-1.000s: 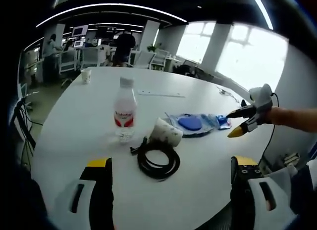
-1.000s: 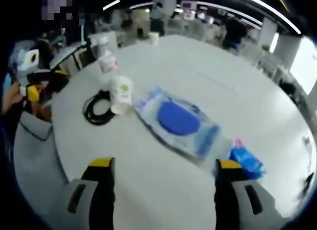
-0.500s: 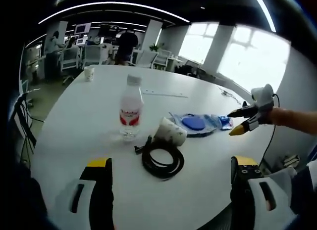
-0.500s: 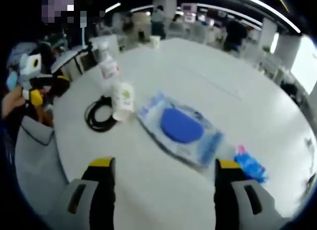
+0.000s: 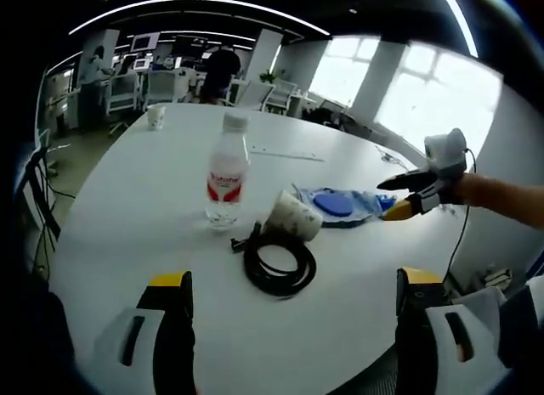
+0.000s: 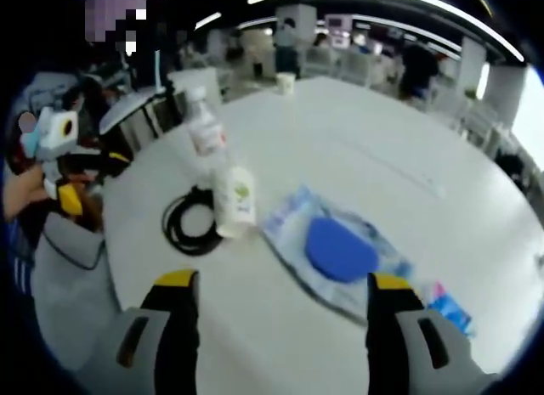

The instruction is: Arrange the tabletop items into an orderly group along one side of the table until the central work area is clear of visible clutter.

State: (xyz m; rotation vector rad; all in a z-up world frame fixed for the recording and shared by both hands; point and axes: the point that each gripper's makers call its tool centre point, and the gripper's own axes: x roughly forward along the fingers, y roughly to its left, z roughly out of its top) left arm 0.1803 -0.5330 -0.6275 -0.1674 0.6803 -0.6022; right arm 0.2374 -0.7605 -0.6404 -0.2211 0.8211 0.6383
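Both my claws hang released over the counter (image 5: 136, 191), so I'd reach low for the wipes pack (image 6: 340, 255) beside the tipped cup (image 6: 235, 200), pinching its edge.

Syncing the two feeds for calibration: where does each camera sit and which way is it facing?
Left gripper view: rides the left gripper, open, facing across the white table at the water bottle, tipped paper cup and black cable coil; the right gripper and forearm enter from the right.
Right gripper view: rides the right gripper, open, facing the blue wipes pack; the left gripper enters from the left.
Shared: table, bottle, cup, coil, wipes pack.
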